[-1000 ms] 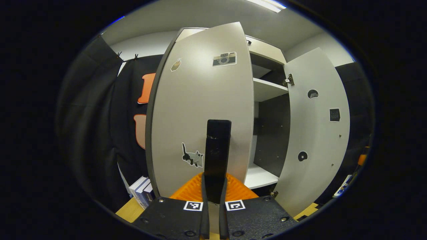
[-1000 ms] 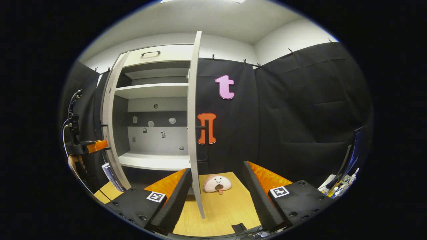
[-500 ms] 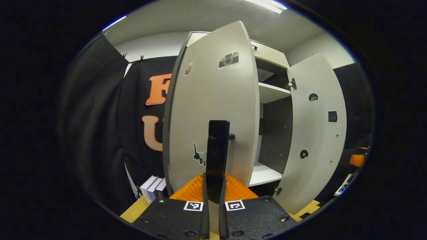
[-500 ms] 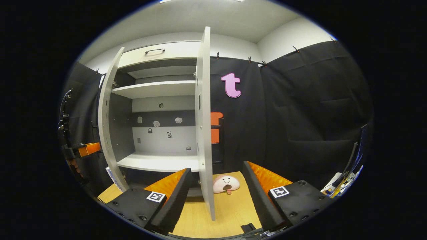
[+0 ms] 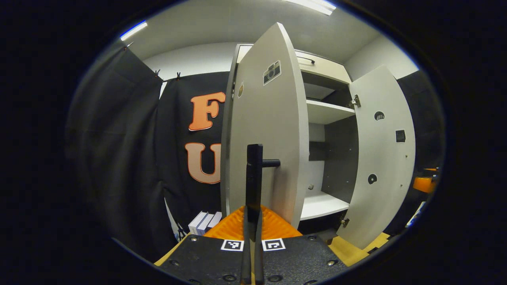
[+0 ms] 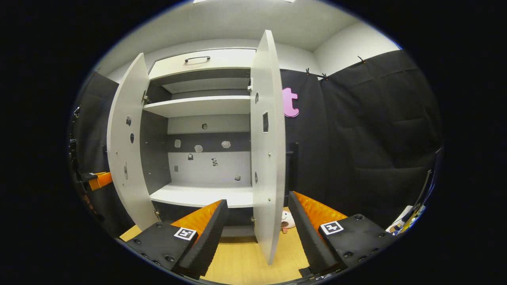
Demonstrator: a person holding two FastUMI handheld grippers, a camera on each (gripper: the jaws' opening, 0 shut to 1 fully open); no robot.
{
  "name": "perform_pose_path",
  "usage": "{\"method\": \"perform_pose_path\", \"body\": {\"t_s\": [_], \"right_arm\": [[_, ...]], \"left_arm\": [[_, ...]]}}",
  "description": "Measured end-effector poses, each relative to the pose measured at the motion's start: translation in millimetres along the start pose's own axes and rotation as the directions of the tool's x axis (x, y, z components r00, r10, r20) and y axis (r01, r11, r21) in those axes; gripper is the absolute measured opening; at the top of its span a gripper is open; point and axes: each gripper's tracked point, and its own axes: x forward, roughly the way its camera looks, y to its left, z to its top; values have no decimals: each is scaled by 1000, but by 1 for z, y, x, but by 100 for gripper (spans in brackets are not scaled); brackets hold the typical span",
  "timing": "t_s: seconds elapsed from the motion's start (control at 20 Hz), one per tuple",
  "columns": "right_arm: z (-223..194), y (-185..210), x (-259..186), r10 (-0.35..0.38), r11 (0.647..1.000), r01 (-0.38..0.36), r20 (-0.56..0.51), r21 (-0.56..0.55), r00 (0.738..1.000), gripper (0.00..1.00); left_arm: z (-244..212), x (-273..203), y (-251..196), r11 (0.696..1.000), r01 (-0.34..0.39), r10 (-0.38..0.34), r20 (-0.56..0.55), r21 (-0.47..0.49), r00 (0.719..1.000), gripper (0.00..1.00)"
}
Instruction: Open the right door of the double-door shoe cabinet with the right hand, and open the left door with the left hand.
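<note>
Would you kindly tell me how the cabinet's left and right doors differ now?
The left gripper clamps the left door by its handle; the right door stands free between the fingers of the open right gripper. In the left gripper view the left door shows its outer face, the right door its inner face. Both are pale grey and open.

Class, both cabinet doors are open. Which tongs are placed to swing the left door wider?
Left. The left tongs are shut on the left door's handle; the right tongs stand open, holding nothing.
</note>
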Motion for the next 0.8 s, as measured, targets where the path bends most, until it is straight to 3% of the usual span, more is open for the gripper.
{"method": "perform_pose_path", "body": {"t_s": [0.6,0.65,0.8], "right_arm": [[-6,50,-12,14,1000,-14,-4,8,1000,98],[-8,52,-13,11,1000,-11,-4,8,1000,89],[-11,58,-16,-4,1000,4,-7,15,1000,89]], "left_arm": [[1,-3,24,1000,6,-6,9,4,1000,2],[1,-3,28,1000,6,-6,7,4,1000,2],[1,-2,32,1000,7,-7,3,-17,1000,1]]}}
